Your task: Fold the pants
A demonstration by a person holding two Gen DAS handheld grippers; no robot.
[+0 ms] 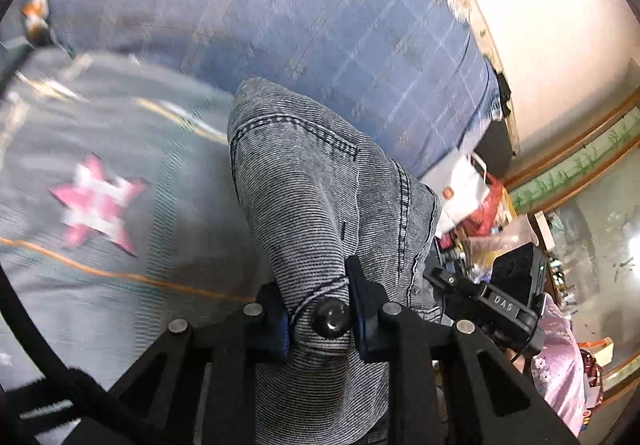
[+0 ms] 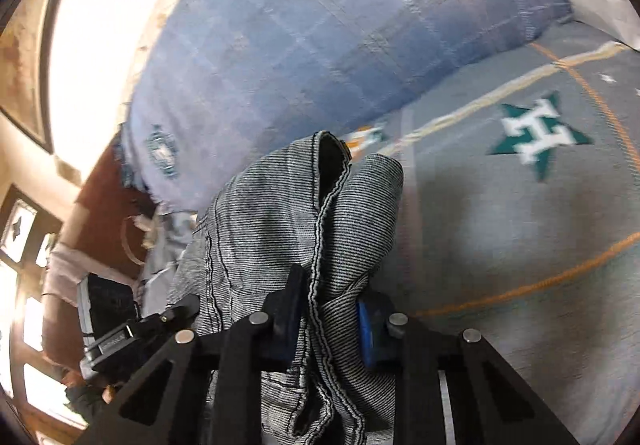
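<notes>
While both grippers clamp bunched grey denim, the pants (image 1: pixel 312 205) hang between them, lifted above the bed. The left gripper (image 1: pixel 320 319) has its 2 jaws pressed together on a fold that carries a dark button (image 1: pixel 332 317), and the cloth rises ahead of it in a hump showing a stitched pocket seam. The right gripper (image 2: pixel 328 325) pinches a gathered edge with a light-trimmed hem, blue pads showing on either side of the fabric. Just beyond the pants lies a grey bedspread (image 2: pixel 500 245) with orange lines, a pink star (image 1: pixel 98 201) and a green star (image 2: pixel 538 133). Further back sits a blue checked blanket (image 1: pixel 320 17), then a pale wall (image 1: pixel 560 45).
</notes>
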